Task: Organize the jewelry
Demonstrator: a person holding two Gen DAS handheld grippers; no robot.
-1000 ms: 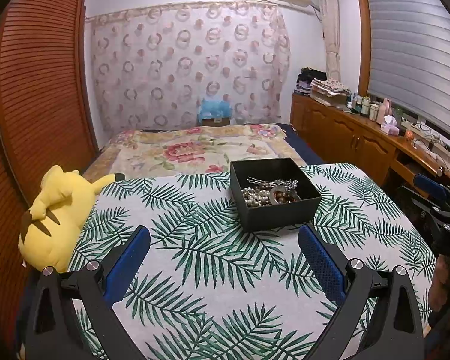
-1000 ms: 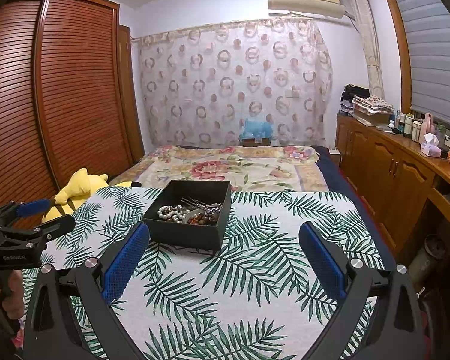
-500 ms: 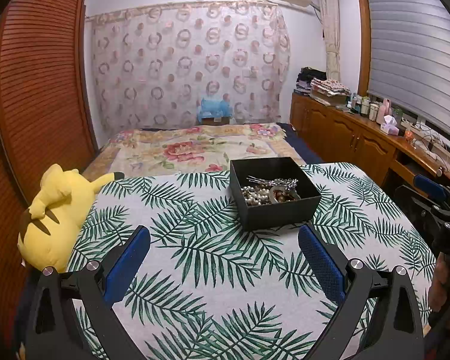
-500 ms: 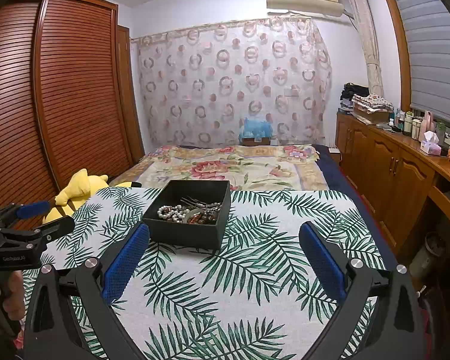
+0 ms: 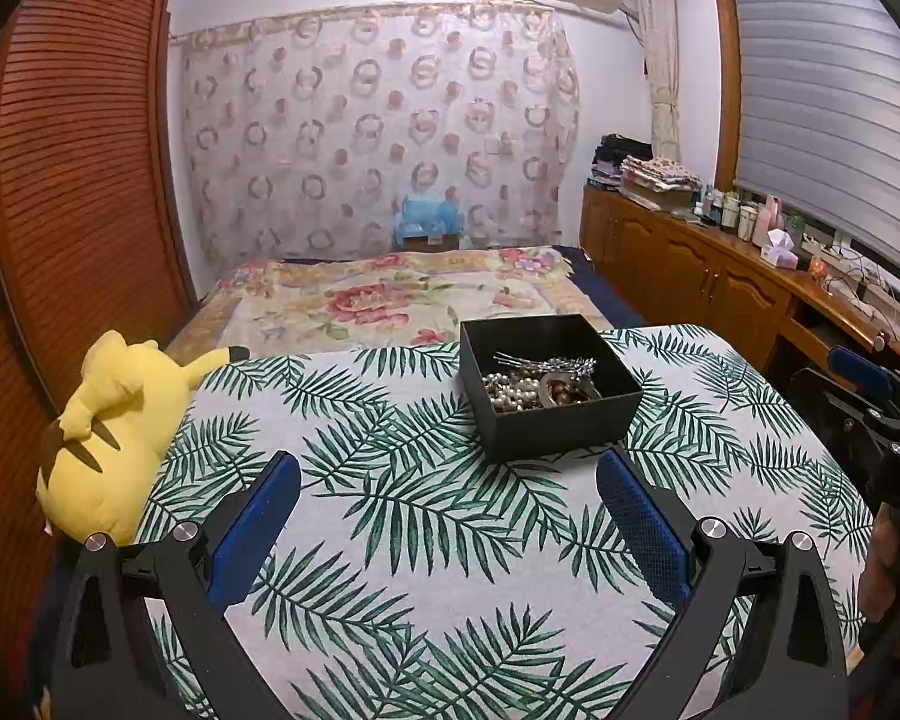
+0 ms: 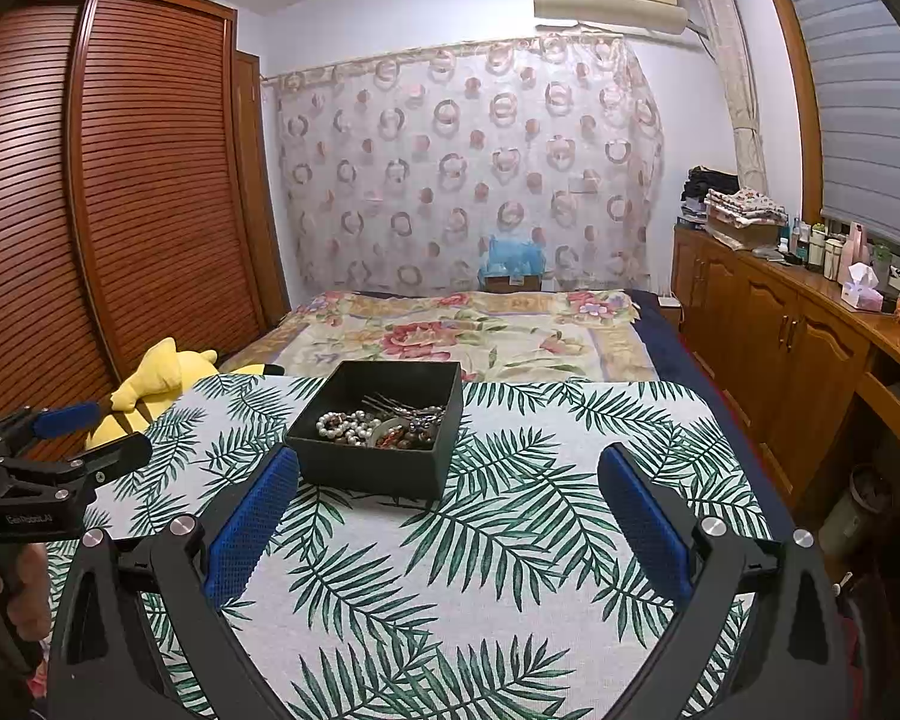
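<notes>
Nearest in the left wrist view, the left gripper [image 5: 447,510] hangs over the palm-leaf tablecloth [image 5: 426,540] with its blue-padded fingers spread wide and nothing between them; the right gripper [image 6: 448,510] in its own view is spread just as wide and also empty, both short of the work. Beyond them, at about 1 o'clock from the left gripper and 11 o'clock from the right, stands the black box [image 5: 561,429], open-topped and upright on the cloth, one corner turned toward the left camera. Inside lies the jewelry: a pearl strand [image 5: 510,390] heaped toward the left of the box, a brown bead bracelet [image 5: 570,393] beside it, and a silver hair comb [image 5: 546,360] resting across the back of the pile, its long axis running roughly 9 to 3 o'clock in the left view. The pieces look light and small; the strand is likely limp and slippery and would drape from any pinch, so a bunched section seems the best hold, while the comb is likely stiff, best taken across its spine, though its teeth may snag the beads. At 9 o'clock a yellow plush toy [image 5: 108,420] lies against the cloth's edge, with the flowered bed [image 5: 390,294] farther back.
</notes>
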